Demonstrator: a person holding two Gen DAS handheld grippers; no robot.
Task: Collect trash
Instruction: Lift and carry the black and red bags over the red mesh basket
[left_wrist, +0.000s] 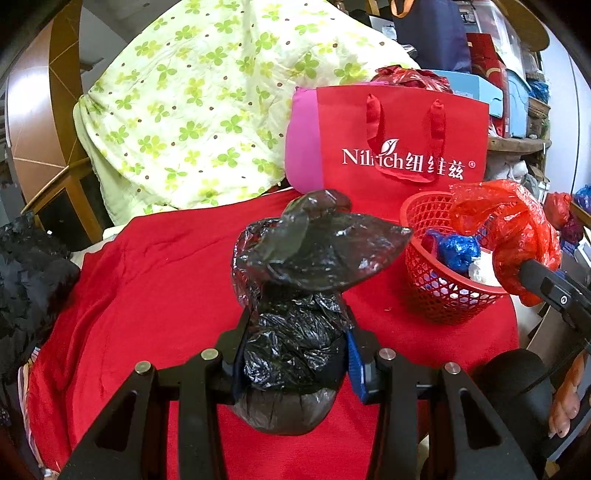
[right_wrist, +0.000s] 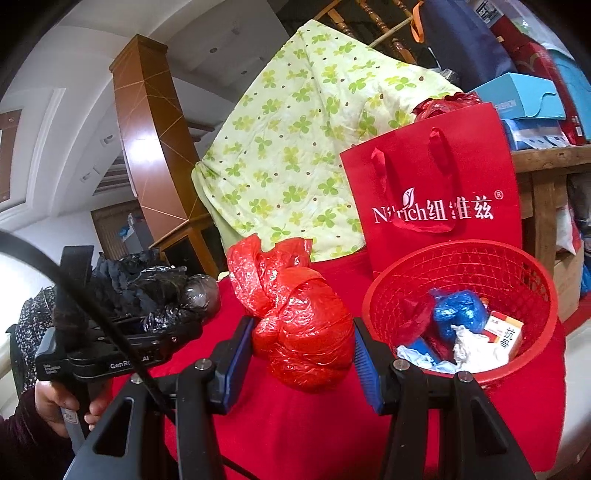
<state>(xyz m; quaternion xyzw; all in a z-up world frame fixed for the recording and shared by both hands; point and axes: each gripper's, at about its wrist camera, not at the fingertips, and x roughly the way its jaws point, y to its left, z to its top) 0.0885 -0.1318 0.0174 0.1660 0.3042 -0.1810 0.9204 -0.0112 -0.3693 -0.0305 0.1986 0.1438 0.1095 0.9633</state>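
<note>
We had both tongs loaded at once. Our left tongs (left_wrist: 293, 354) were clenched on a knotted black plastic bag (left_wrist: 295, 332), its loose flap standing up at twelve o'clock of the pads and its rounded belly hanging below them over the red cloth (left_wrist: 147, 280) that covered the bench. Our right tongs (right_wrist: 304, 339) were grasping a crumpled red plastic bag (right_wrist: 303, 317), though in the right wrist view the blue pads (right_wrist: 364, 360) seemed to sit just beside the bundle rather than biting deep into it, so we judged that grip the weaker one.

The red mesh basket (right_wrist: 388, 291) stood at three o'clock of the red bag, already holding a blue wad (right_wrist: 460, 314), white paper (right_wrist: 472, 347) and a small carton (right_wrist: 504, 330). A red gift bag (right_wrist: 443, 173) stood just behind it, at its twelve o'clock.

The risks, as we judged them:
- The slick film could slide out of the right pads before the bag was over the rim, dropping it on the cloth.
- The red bag's loose tails could snag on the mesh or catch the rim and tip the light basket.
- The basket looked partly full; two bulky bags might perch on top and roll out.
- With both tongs heading for one opening, they could knock together or nudge the basket toward the bench edge.
</note>
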